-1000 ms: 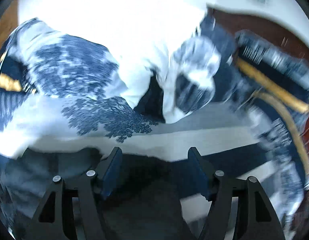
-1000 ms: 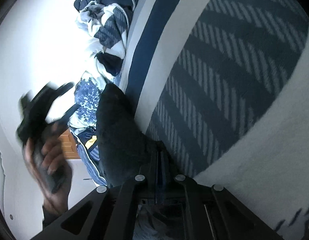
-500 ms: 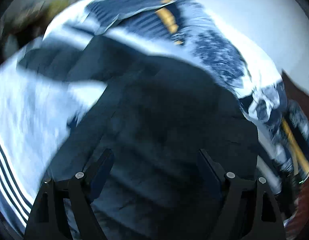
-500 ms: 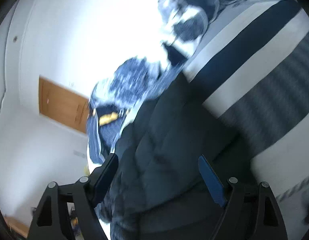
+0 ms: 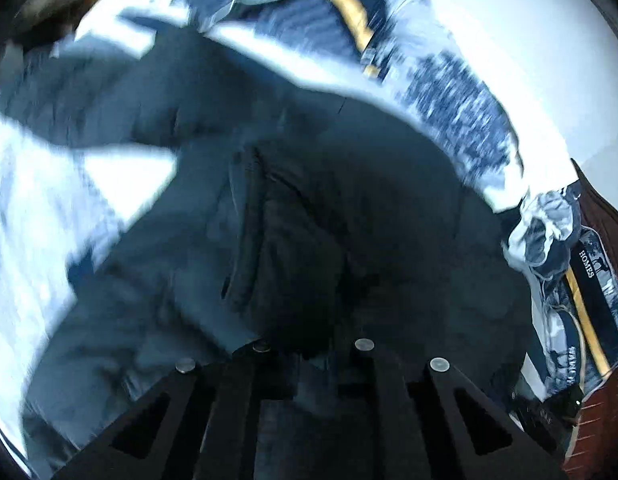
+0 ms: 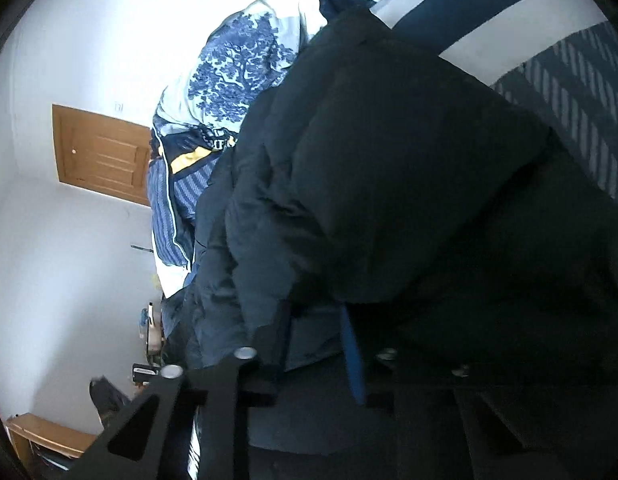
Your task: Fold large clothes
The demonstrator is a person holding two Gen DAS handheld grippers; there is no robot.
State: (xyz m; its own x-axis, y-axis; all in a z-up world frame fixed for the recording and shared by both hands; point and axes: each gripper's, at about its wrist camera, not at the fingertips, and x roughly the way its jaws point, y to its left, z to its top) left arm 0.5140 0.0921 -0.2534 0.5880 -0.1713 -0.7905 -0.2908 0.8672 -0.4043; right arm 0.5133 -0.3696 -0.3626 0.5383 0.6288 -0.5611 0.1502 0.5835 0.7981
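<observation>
Our left claw (image 5: 309, 344) has just been closing, and its jaws now stand nearly together, pinching a fold of the jacket (image 5: 301, 216); the dark cloth bunches up right at the tips and hides the pads. Our right claw (image 6: 315, 344) has also just been closing. Its jaws are narrowed onto a thicker fold of the same jacket, with cloth filling the gap between the dark finger on one side and the blue pad (image 6: 353, 360) on the other, and a puffy roll of jacket draped over the far finger.

The jacket is dark navy, quilted and bulky. It lies spread on the bed (image 6: 509, 12), over a cover with broad white and navy stripes, and fills most of both views. In the left view a seam or zip line runs down its middle towards the claw.

Just beyond the jacket lies a heap of bedding (image 6: 237, 68), pale with a blue tree print, with a navy and yellow piece beside it. Behind that stand a white wall (image 6: 69, 240) and a wooden door (image 6: 101, 152).
</observation>
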